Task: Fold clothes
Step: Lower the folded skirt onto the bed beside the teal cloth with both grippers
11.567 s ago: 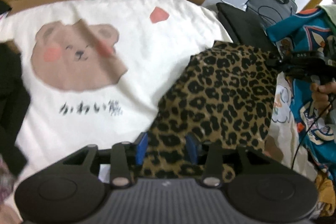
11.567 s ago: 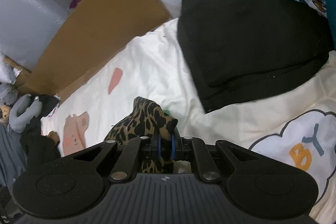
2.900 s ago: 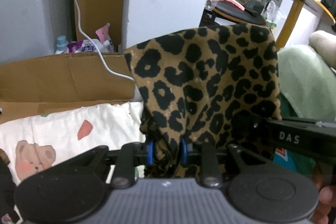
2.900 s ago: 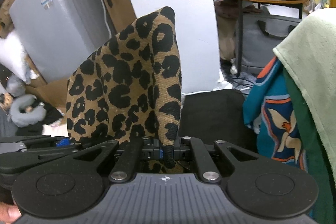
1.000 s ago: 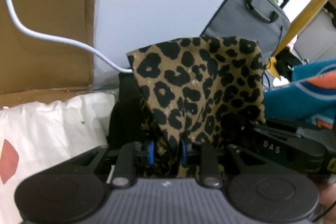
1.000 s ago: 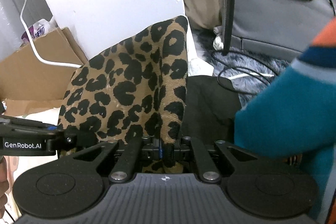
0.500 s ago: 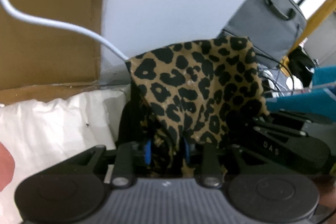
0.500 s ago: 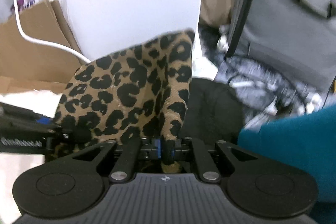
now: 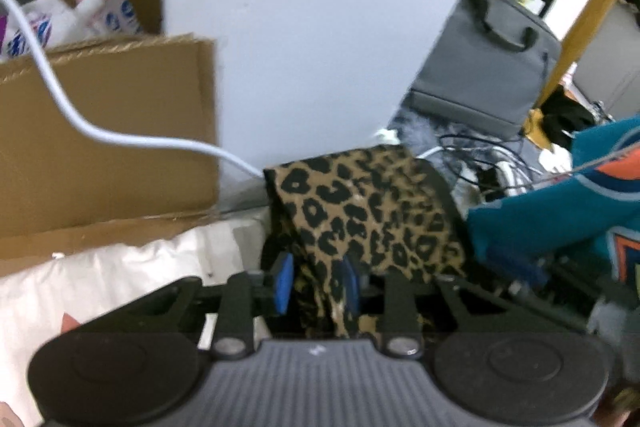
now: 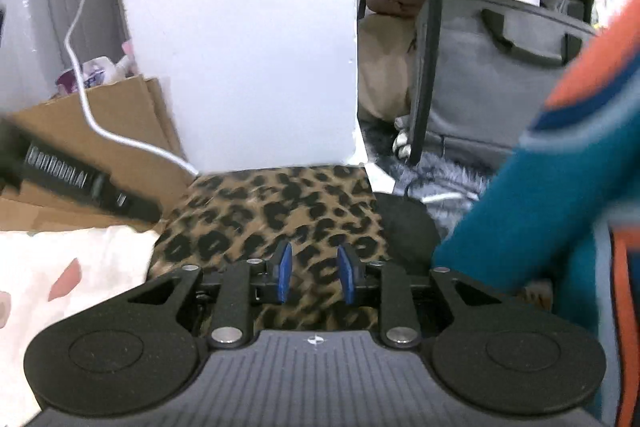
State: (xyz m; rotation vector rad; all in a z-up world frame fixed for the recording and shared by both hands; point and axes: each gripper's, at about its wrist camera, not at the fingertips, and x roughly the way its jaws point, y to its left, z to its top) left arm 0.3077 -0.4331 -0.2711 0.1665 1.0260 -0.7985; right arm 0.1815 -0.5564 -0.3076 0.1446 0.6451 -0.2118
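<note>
The leopard-print garment (image 9: 368, 211) is a folded bundle lowered onto a black garment (image 10: 404, 223) at the far corner of the white bedding (image 9: 120, 287). My left gripper (image 9: 315, 283) is shut on a thick fold of it that hangs down between the blue pads. In the right wrist view the leopard-print garment (image 10: 272, 215) lies flat. My right gripper (image 10: 314, 273) hovers just over its near edge, open, with nothing between the pads. The left gripper's black body (image 10: 80, 183) crosses the left of that view, blurred.
A white panel (image 9: 320, 27) and a cardboard sheet (image 9: 108, 147) stand behind the bed, with a white cable (image 9: 120, 137) draped across them. A teal and orange garment (image 10: 540, 187) hangs close on the right. A grey bag (image 9: 488, 67) and loose cables lie on the floor beyond.
The garment came down from held-up to resting on the black garment. My right gripper opened and let go of it. The left gripper's pads keep the same spacing on the cloth.
</note>
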